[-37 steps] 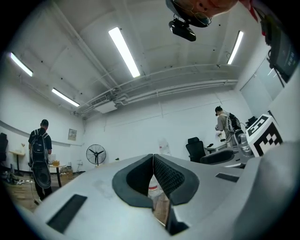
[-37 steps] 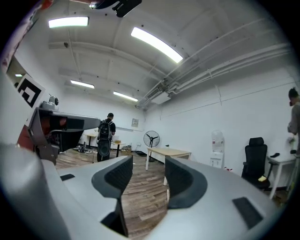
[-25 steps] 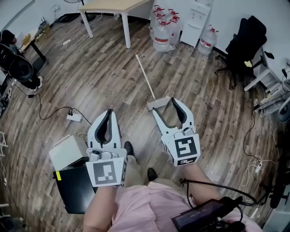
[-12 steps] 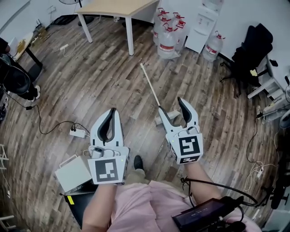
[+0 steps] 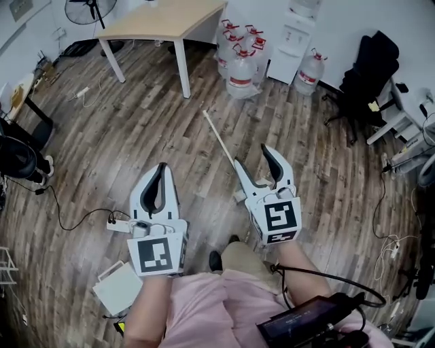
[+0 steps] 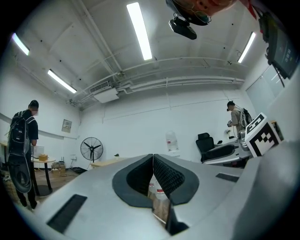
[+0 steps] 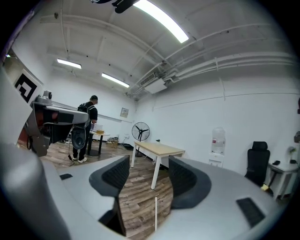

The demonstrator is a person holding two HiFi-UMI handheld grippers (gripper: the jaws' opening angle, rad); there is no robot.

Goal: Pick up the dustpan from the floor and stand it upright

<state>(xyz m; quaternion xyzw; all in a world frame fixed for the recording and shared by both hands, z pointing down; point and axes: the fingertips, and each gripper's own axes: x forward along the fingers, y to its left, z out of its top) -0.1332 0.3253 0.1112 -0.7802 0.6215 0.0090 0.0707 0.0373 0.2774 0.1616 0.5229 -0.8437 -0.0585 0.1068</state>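
The dustpan lies flat on the wooden floor; its long pale handle (image 5: 219, 136) runs up and to the left in the head view. Its pan is mostly hidden behind my right gripper (image 5: 251, 158), which hovers open over the pan end of the handle with nothing between its jaws. In the right gripper view the handle (image 7: 155, 213) shows as a thin white stick low between the open jaws. My left gripper (image 5: 161, 168) is held to the left over bare floor, jaws shut on nothing. In the left gripper view its pads (image 6: 161, 174) meet.
A wooden table (image 5: 163, 17) stands at the back, with water bottles (image 5: 239, 64), a dispenser (image 5: 293, 34) and a black office chair (image 5: 367, 64) to its right. A power strip (image 5: 117, 224) with cable and a white box (image 5: 122, 289) lie near my left side. A person (image 7: 84, 131) stands far off.
The view has shifted forward, so the dustpan and back wall are nearer. My right gripper now hangs over the pan end. The white box has slid down behind me.
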